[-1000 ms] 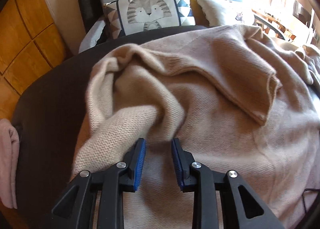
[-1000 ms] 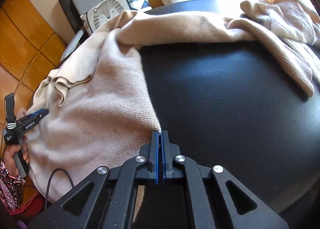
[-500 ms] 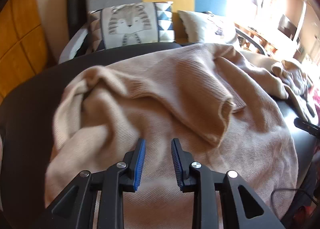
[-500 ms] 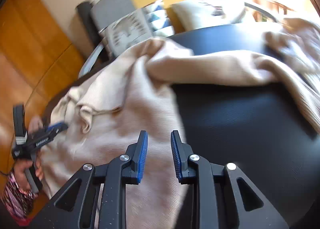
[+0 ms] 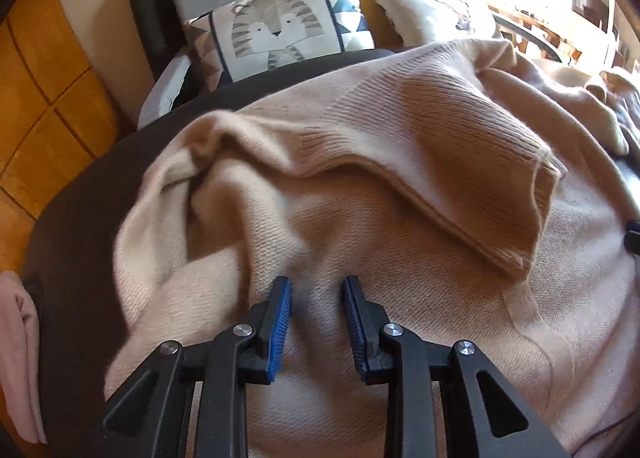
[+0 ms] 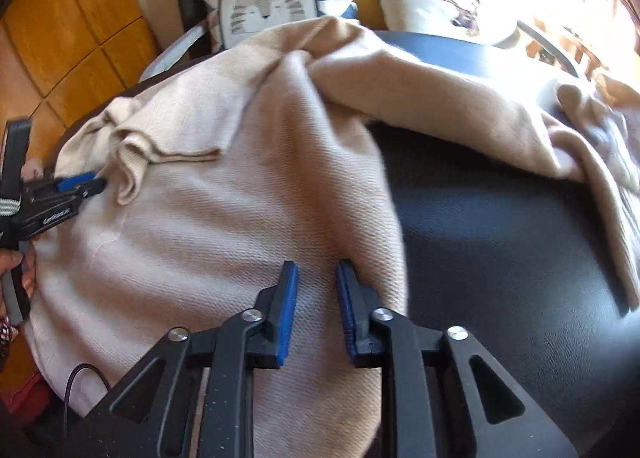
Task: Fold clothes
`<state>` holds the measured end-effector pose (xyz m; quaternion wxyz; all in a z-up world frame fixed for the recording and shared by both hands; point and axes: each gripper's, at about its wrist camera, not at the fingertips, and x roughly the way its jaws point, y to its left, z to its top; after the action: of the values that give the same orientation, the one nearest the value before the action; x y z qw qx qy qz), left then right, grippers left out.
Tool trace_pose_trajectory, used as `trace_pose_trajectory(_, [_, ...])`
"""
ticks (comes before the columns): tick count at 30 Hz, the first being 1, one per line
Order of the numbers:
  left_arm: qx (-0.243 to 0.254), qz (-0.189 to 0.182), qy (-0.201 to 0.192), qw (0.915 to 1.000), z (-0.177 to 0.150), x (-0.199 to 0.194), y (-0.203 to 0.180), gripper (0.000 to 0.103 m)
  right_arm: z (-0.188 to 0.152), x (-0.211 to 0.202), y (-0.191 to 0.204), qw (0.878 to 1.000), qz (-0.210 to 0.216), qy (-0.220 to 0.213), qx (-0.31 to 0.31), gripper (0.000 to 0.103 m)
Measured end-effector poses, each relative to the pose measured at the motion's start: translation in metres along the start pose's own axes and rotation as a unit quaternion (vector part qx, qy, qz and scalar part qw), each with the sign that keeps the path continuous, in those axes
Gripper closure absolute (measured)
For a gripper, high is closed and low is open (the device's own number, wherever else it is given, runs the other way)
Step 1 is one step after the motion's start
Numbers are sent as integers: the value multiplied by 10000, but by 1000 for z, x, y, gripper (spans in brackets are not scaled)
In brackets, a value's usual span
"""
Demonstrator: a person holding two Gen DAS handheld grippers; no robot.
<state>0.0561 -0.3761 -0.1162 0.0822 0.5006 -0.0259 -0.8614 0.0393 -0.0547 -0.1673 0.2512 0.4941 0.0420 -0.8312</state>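
Beige sweater [image 6: 224, 210] lies rumpled across dark tabletop [image 6: 500, 250]; right hand-held gripper [image 6: 316, 290], jaws just narrowing yet empty above its side edge, and left hand-held gripper [image 5: 316, 306], parted, empty, risk pinching one layer, skewing the fold.

Right gripper [image 6: 314, 282]: jaws standing apart over the cloth after just closing a little, nothing pinched between the blue pads [image 6: 289, 298]. Beige knitted sweater [image 6: 224, 194]: lying rumpled across a black padded surface [image 6: 500, 258], one sleeve [image 6: 460, 98] trailing toward the far right. Left gripper [image 6: 82, 184]: showing at the left edge, a hand [image 6: 18, 270] gripping its handle, tips touching the sweater's folded edge. Tiger-print cushion [image 6: 264, 6] and pale cushion [image 6: 448, 6]: leaning behind.
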Motion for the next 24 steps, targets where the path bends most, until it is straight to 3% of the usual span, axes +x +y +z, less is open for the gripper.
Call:
trace_pose_trajectory(2, [-134, -76, 28, 9999, -2, -4, 3, 74, -1, -1, -7, 9995, 199, -12, 258, 84])
trace_pose_trajectory(6, [-344, -576, -102, 9977, -1, -20, -7, 75, -2, -7, -3, 9965, 703, -37, 444, 76])
trace_pose_trajectory(10, [116, -852, -414, 9954, 3, -34, -38, 75, -11, -37, -21, 9927, 608, -650, 812, 75])
trace_pose_trajectory(15, [776, -591, -423, 9943, 12, -21, -77, 75, -12, -71, -73, 9868, -313, -1036, 1207, 58])
trace_pose_trajectory(20, [773, -629, -297, 9946, 14, -19, -82, 77, -6, -83, -128, 9775, -1537, -964, 1076, 58])
trace_pose_trajectory(24, [560, -795, -182, 9951, 15, -15, -77, 76, 0, -81, -181, 9713, -2040, -660, 1031, 58])
